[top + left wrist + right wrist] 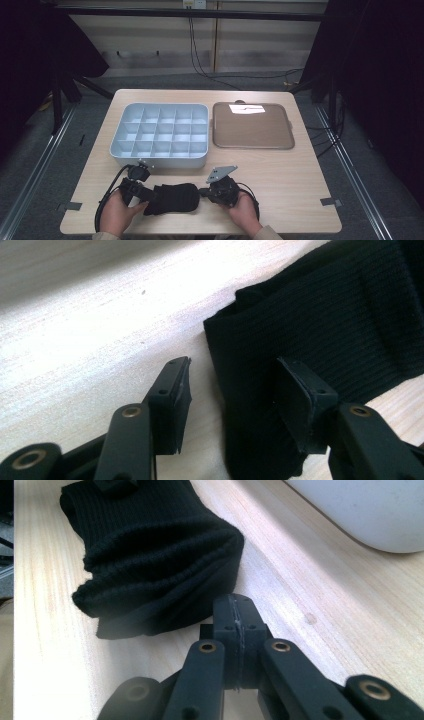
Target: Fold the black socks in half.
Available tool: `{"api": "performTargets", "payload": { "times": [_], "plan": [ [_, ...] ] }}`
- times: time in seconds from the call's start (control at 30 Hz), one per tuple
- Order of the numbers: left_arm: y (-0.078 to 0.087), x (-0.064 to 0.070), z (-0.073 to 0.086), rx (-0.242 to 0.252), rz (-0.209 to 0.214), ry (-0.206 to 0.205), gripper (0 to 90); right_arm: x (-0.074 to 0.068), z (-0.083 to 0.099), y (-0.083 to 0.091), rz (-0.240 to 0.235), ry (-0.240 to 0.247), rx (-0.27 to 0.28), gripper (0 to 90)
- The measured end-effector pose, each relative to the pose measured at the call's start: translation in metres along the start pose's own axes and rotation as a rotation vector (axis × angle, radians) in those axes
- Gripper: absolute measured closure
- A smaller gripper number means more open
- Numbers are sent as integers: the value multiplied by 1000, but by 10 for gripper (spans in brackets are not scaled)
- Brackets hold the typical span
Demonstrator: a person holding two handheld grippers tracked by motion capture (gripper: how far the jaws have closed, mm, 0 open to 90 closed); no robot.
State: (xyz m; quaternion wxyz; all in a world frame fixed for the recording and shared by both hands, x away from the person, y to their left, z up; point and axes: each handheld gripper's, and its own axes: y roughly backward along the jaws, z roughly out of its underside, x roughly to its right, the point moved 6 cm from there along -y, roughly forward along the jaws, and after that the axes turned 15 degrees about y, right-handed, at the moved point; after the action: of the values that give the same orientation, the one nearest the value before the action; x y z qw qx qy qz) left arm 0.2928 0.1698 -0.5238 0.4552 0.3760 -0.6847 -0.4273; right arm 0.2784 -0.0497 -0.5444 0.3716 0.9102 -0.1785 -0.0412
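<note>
Black sock [172, 198] is straddled by wide L gripper [232, 390]; R gripper [235, 617] pressed together, empty. Next: L closed on fabric.

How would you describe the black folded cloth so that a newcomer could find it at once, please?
Start at the wooden table and go to its near edge, in front of the grey divided box. Between the two grippers lies the black cloth, ribbed, soft and folded, the only fabric among hard trays.
</note>
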Motion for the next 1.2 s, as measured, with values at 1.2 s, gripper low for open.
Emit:
{"api": "performTargets", "payload": {
  "times": [1.2],
  "plan": [
    [5, -13, 6, 26, -2, 40, 577, -20, -1, 14, -25, 77, -41, 896]
  ]
}}
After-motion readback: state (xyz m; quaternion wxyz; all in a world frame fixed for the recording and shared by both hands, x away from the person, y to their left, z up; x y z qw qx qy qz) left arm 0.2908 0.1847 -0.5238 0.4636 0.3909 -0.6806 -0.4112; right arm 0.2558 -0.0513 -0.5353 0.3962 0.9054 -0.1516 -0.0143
